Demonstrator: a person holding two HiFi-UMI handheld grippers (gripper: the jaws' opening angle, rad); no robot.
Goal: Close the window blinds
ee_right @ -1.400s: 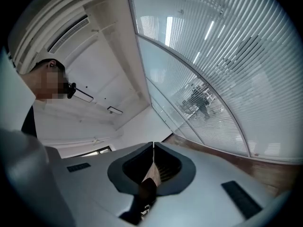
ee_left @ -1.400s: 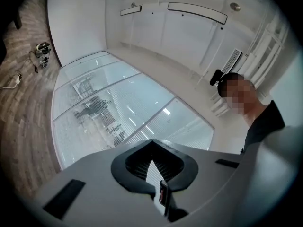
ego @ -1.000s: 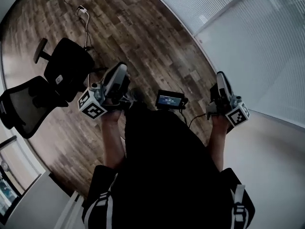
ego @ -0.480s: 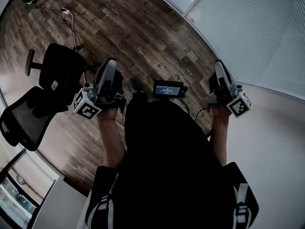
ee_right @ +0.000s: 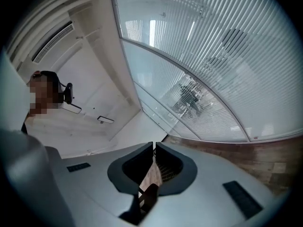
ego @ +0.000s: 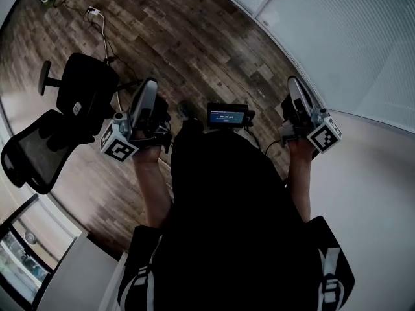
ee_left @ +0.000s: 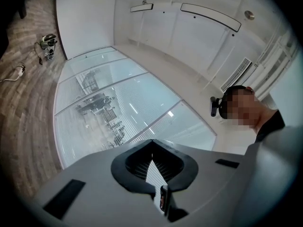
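The window blinds (ego: 343, 37) are a pale slatted sheet over glass panels at the upper right of the head view, beyond the wood floor. Their slats run across the panes in the left gripper view (ee_left: 104, 103) and fill the upper right of the right gripper view (ee_right: 218, 56). My left gripper (ego: 150, 87) is held out over the floor, shut and holding nothing. Level with it, my right gripper (ego: 293, 84) points toward the blinds, also shut on nothing. Both stand apart from the blinds. The jaws meet in each gripper view (ee_left: 151, 143) (ee_right: 154, 146).
A black office chair (ego: 71, 109) stands on the wood floor to the left. A cable with a plug (ego: 97, 15) lies at the far left. A small lit screen (ego: 227, 116) sits at the person's chest. A white surface (ego: 65, 277) is at bottom left.
The head view has shifted, so the chair and the blinds sit a little differently in frame. Both grippers have risen slightly toward the window and stay shut.
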